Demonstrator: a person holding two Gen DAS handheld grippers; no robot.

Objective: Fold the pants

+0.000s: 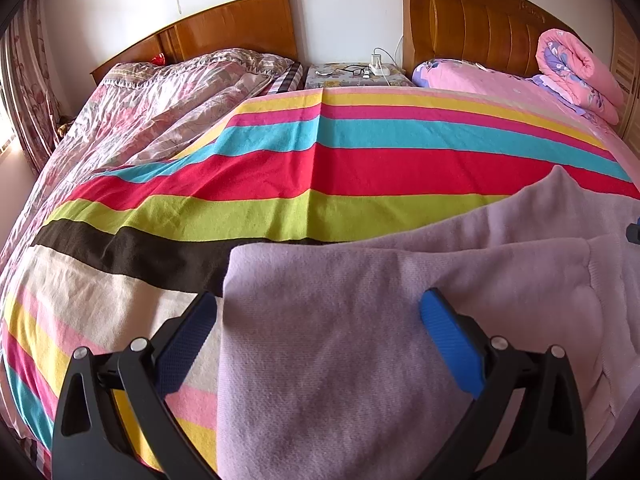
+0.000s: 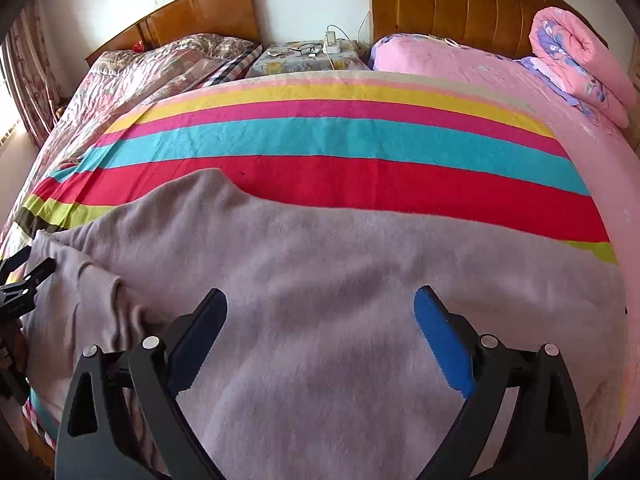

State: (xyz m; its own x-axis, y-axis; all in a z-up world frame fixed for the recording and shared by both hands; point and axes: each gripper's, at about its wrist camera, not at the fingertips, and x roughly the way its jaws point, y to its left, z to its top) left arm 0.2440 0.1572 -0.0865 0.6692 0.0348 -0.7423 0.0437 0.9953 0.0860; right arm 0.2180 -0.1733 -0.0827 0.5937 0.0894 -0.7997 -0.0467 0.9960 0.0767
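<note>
Both claws, left claw (image 1: 318, 308) and right claw (image 2: 320, 304), gape empty above lilac pants (image 2: 340, 264).

Ahead of my right gripper (image 2: 320, 308) I've got open striped blanket (image 2: 340, 136), flat and free all the way up. Far right corner is blocked by a rolled pink quilt (image 2: 580, 60). The left gripper (image 2: 24, 280) sits at the left edge of the pants (image 2: 340, 280), so that side is tight. The nightstand (image 2: 304, 60) between the headboards is cluttered.
</note>
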